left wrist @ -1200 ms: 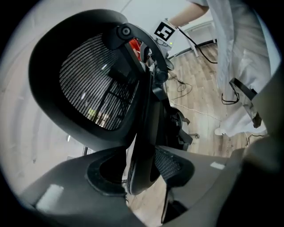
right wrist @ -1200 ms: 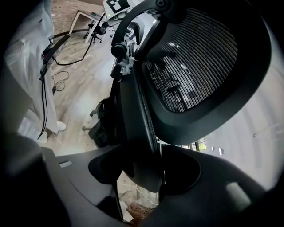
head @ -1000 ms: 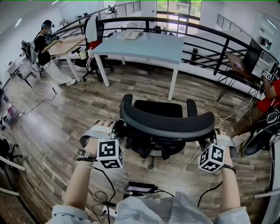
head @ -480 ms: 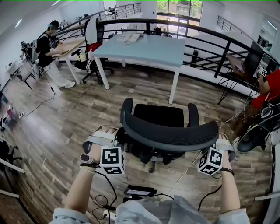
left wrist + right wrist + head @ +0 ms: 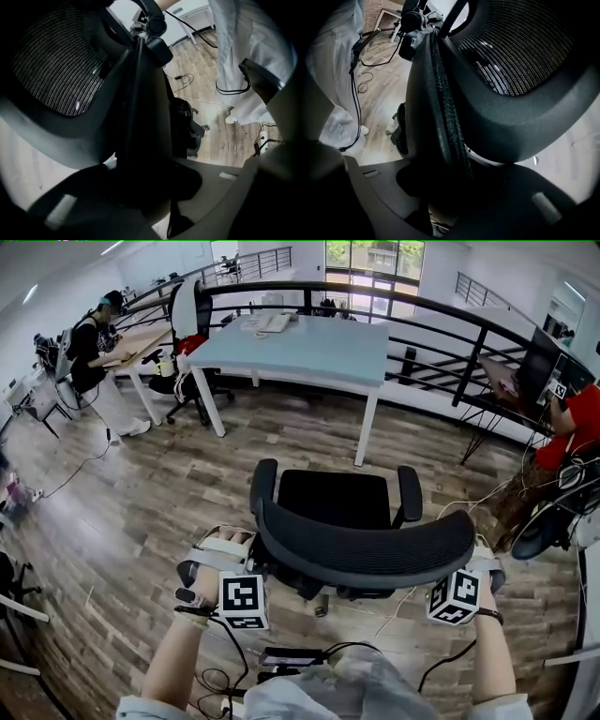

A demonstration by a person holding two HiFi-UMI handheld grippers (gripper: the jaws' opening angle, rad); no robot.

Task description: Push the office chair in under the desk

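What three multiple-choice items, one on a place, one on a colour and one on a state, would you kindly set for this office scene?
1. The office chair stands: A. pushed in under the desk; B. on the wood floor, short of the desk; C. on its side.
2. The desk's top is: A. light blue; B. red; C. black.
3. Between the left gripper's jaws stands: A. nothing; B. the backrest's edge; C. a cable.

Answers:
1 B, bare floor shows between chair and desk in the head view.
2 A, the top shows pale blue there.
3 B, the jaws have just been closing and that edge stands between them in the left gripper view.
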